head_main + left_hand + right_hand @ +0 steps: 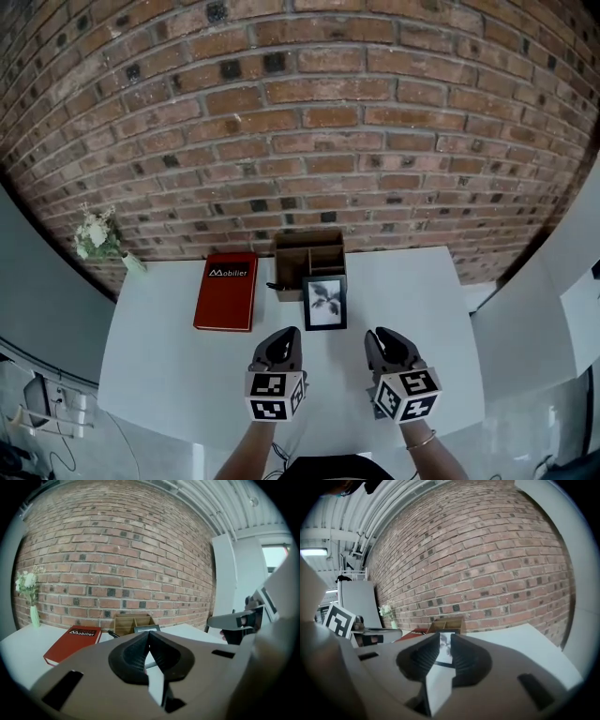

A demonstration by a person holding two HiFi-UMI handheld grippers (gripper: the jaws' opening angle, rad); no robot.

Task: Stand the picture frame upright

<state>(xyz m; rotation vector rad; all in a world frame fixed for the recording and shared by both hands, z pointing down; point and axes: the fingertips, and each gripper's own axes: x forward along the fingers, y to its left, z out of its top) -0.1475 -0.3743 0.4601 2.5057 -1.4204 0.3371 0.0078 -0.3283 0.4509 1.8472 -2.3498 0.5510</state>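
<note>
**Frame not up yet, both tools short of it**

Picture frame [324, 302] sits picture-up right at the front of the wooden organizer [309, 239]; flat or propped, can't tell. Left tool [281, 335] is closed, empty. Right tool [386, 337] has jaws part-open with nothing between. Both are in front of the organizer.

Risk: tipping the frame could jam it on the organizer or skid it on the worktop [169, 366]. Red book [226, 291] sits left of the organizer; the right and front are open.
</note>
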